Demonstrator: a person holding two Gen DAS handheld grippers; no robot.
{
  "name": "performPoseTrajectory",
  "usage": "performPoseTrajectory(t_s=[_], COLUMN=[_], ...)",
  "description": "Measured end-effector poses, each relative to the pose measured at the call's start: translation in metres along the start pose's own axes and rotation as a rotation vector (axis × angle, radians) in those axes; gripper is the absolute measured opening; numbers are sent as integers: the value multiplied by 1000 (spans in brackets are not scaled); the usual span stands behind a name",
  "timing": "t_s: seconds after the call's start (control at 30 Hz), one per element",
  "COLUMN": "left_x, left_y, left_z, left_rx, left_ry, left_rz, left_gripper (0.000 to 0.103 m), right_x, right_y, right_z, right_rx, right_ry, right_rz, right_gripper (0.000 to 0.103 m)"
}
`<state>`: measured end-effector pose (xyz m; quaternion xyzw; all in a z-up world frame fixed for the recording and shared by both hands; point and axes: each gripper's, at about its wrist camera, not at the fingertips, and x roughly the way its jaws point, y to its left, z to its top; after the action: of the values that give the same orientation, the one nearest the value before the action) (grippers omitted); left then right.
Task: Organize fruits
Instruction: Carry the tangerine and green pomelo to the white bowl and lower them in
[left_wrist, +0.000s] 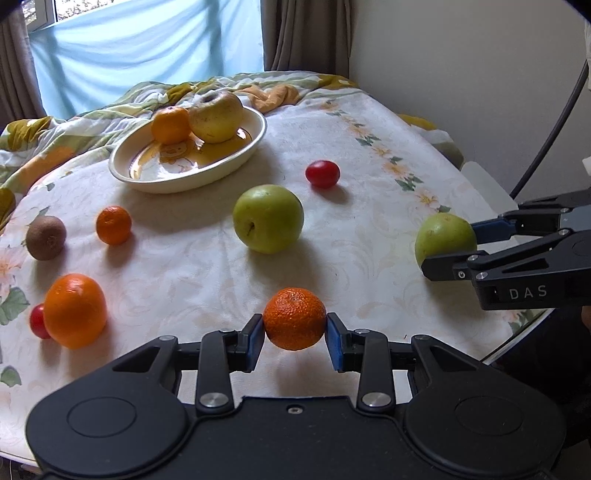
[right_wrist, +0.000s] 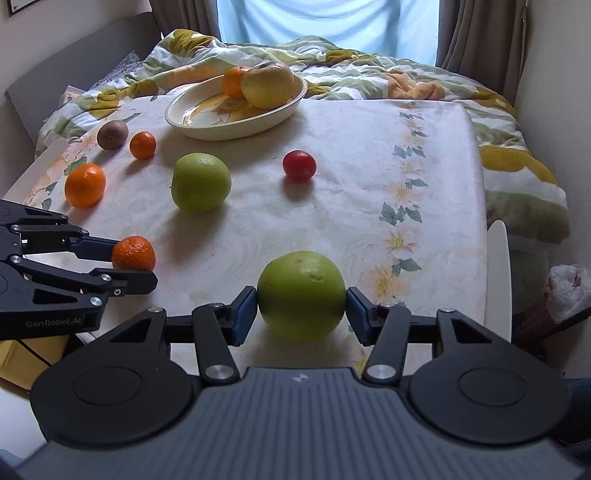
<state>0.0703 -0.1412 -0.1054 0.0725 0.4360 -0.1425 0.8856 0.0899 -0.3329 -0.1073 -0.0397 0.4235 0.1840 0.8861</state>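
Observation:
My left gripper is shut on a small mandarin, its blue pads pressed against both sides, near the front of the table. My right gripper has its pads against the sides of a green apple at the front right, shut on it. Each view shows the other gripper from the side with its fruit. A cream bowl at the back holds a mandarin and a yellow apple. Another green apple and a red tomato lie mid-table.
On the left lie a kiwi, a small mandarin, a large orange and a second tomato. A crumpled blanket bounds the back and right. A wall stands close on the right.

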Motion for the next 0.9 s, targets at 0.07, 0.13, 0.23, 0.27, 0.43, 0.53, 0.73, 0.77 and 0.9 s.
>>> performPoseTrajectory(t_s=[0.07, 0.13, 0.23, 0.27, 0.43, 0.53, 0.73, 0.77, 0.9], left_x=[-10, -22, -37, -41, -62, -70, -68, -66, -53], left_y=[3, 9, 20, 24, 50, 66, 101, 106, 130], left_z=[3, 7, 15, 17, 33, 45, 69, 73, 92], left_rx=[-14, -25, -54, -64, -104, -122, -133, -131, -125], left_ry=[-9, -24, -42, -46, -79, -104, -115, -114, -102], left_rz=[4, 13, 18, 14, 21, 53, 85, 84, 86], left_gripper=[39, 39, 39, 39, 39, 39, 39, 39, 39], right_x=[-3, -6, -12, -14, -27, -32, -31, -29, -20], right_y=[1, 4, 6, 7, 14, 21, 37, 39, 51], right_z=[1, 4, 12, 15, 39, 58, 100, 107, 136], right_rx=[7, 21, 35, 37, 28, 5, -14, -12, 10], right_ry=[4, 8, 22, 19, -7, -28, -57, -62, -78], right_rz=[-6, -7, -5, -3, -18, -27, -13, -10, -20], right_gripper=[68, 68, 68, 68, 68, 68, 68, 68, 68])
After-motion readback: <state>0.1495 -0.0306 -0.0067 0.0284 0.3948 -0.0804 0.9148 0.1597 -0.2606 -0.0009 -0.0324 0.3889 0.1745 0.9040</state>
